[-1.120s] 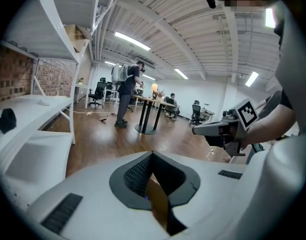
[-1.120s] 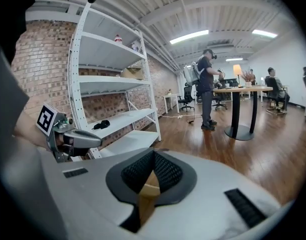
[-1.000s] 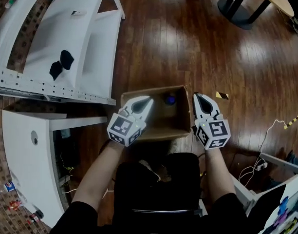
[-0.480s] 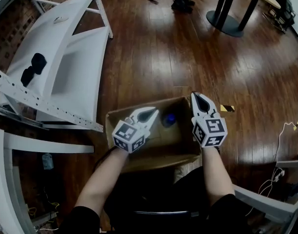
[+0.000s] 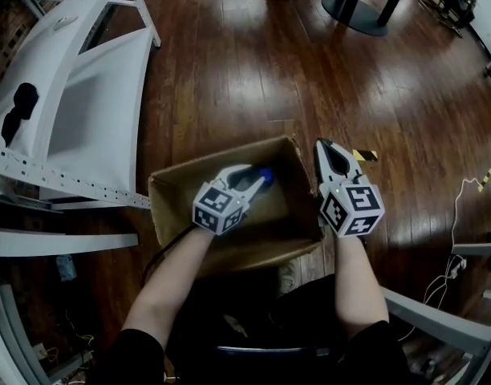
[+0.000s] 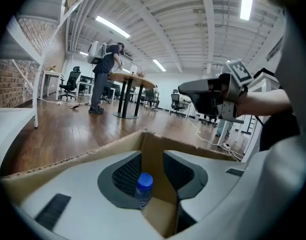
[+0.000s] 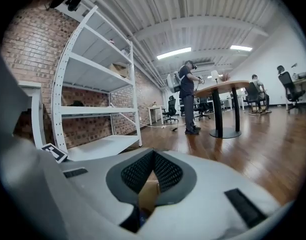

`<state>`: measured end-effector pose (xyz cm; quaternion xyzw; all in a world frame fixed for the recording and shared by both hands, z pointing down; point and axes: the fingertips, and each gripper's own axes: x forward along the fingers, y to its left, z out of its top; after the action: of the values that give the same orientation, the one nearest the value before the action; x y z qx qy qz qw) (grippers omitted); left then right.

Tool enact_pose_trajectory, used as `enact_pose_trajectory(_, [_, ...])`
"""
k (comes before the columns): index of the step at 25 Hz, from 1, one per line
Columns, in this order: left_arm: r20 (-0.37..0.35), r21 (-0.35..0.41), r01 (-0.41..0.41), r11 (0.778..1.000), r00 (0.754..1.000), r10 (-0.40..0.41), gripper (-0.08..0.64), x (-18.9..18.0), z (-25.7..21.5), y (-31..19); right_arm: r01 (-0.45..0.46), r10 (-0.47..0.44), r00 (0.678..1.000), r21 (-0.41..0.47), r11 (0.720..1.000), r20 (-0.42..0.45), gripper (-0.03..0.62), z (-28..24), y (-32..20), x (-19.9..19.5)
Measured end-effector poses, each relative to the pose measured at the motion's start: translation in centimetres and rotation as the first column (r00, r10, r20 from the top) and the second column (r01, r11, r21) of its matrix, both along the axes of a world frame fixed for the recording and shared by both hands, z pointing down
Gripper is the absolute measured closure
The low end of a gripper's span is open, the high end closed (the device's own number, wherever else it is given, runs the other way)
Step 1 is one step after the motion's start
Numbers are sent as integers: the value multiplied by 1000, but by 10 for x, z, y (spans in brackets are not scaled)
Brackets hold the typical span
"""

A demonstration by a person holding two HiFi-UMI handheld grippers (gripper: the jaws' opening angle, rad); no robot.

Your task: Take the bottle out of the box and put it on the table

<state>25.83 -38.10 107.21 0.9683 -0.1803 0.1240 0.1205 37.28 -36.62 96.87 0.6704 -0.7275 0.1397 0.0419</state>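
Note:
An open cardboard box point(image 5: 213, 160) sits in front of the person's knees, over the wooden floor. Inside it stands a clear bottle with a blue cap point(image 5: 265, 175). My left gripper point(image 5: 260, 180) reaches into the box. Its jaws have just been opening, and in the left gripper view the bottle point(image 6: 143, 185) stands in the gap between the pads, which do not press on it. My right gripper point(image 5: 322, 146) lies along the box's right wall. In the right gripper view its jaws point(image 7: 153, 156) are closed on a strip of that cardboard point(image 7: 149, 194).
A white shelving unit point(image 5: 77, 79) lies on the floor at the left. A round table base point(image 5: 354, 6) stands far off. A white frame point(image 5: 438, 319) and cables are at the lower right. A person point(image 6: 105, 74) stands by a table in the distance.
The box and both grippers have come down. My left gripper has left the box's left side, moved in toward the blue cap, and its jaws have parted. The right gripper kept its place on the right wall.

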Motion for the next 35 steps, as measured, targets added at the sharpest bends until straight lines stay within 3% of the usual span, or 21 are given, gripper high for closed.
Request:
enact_pose_trajectory(5, [77,44,-34,998,997,30,394,17,45,-4,11,-11,1000,-1,1000,-17,589,-4,3,0])
enact_pose_trajectory(11, [189,40,-73,997,980,64,199,40,109,-11,-2,3,999,-22,1000,34,589,-4,16,4])
enact_pose_trajectory(16, [267,21,-138,990,955,128,198,58,147,-7,0,3,999,-44,999,51,589,1,22,3])
enact_pose_trajectory(20, [340,73,-171,982,930,137,172,68,164,-6,17,-15,999,-64,998,35,589,6,28,0])
enact_pose_trajectory(25, [393,11,-119,993,914,105,161,59,197,-13,6,-4,1000,-70,998,26,590,6,36,2])
enact_pose_trajectory(27, [409,15,-123,992,906,106,196,58,200,-16,8,-7,1000,-72,997,16,589,5,37,0])
enact_pose_trajectory(35, [421,75,-188,979,896,140,201,60,176,1,30,-34,999,-86,996,-39,589,2,45,-9])
